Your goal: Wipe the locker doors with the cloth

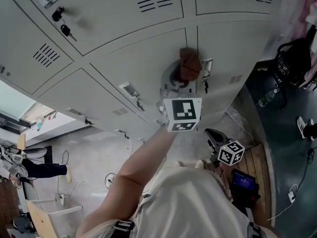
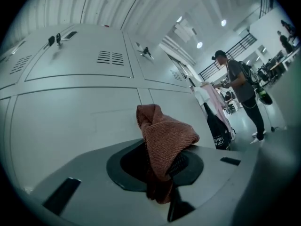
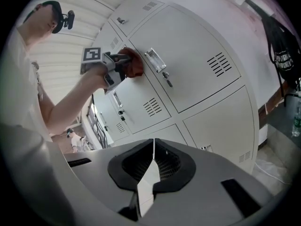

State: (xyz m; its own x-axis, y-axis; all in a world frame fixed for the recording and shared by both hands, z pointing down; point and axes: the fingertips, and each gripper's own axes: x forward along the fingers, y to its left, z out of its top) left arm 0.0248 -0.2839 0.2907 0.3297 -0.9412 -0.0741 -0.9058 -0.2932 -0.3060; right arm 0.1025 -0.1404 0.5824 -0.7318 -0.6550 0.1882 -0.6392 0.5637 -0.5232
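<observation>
Left gripper (image 1: 179,86): clenched on rust-brown cloth (image 2: 164,135), which is held against a grey locker door (image 1: 143,58). Right gripper (image 3: 153,161): jaws together, empty. Black bag (image 2: 217,131): white print, unreadable.

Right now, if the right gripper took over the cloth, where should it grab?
Probably the bunched lump of the cloth sticking out past the jaws of the left gripper, approached sideways along the locker door: it is thick and exposed, while the lower part is pinched in those jaws.
</observation>
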